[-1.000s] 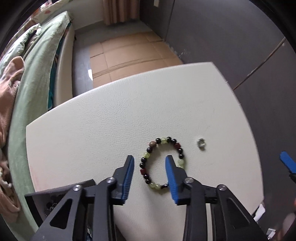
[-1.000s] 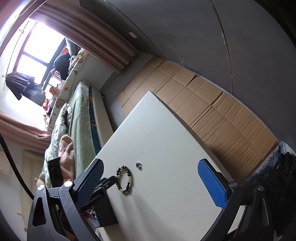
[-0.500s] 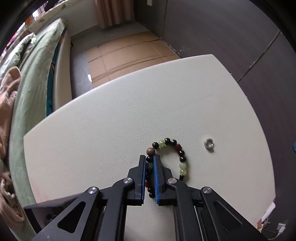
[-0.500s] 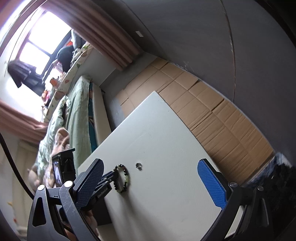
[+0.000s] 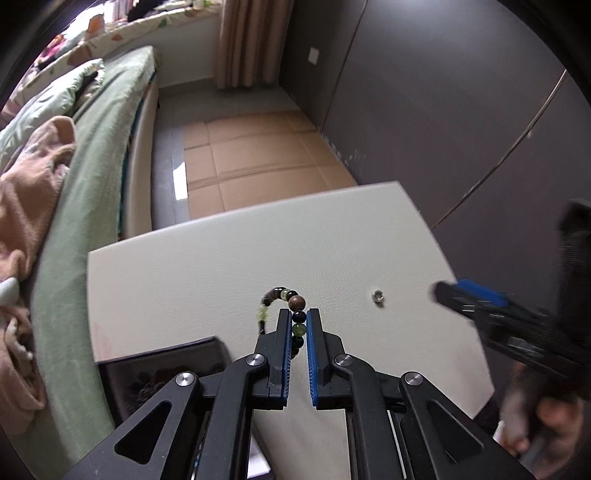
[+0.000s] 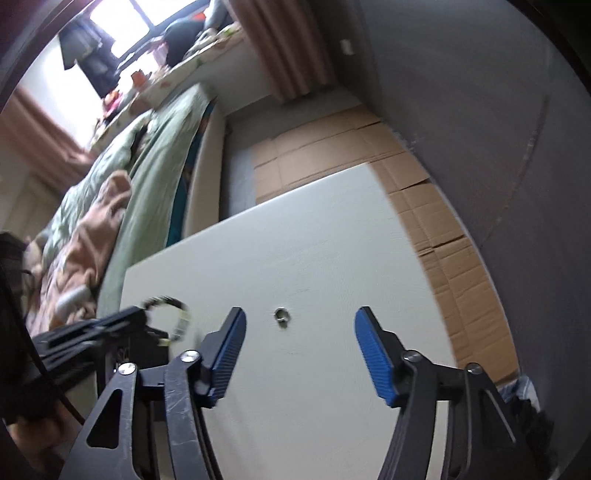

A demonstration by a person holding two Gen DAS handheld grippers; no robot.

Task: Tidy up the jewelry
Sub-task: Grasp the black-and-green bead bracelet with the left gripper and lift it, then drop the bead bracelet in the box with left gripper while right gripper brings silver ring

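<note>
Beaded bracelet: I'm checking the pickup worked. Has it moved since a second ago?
Yes. The beaded bracelet is pinched in the left gripper, hanging clear of the table and farther from the silver ring.

Glossy beads on the bracelet (image 5: 296, 303), a shiny metal ring (image 5: 377, 295), matt grained white table (image 5: 207, 280), ribbed jaws.

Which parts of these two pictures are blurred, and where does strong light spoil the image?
Left wrist view: the right gripper at the right edge is smeared, while the bracelet and ring stay sharp. Right wrist view: the left gripper and bracelet are blurred; the window at top left is washed out white.
</note>
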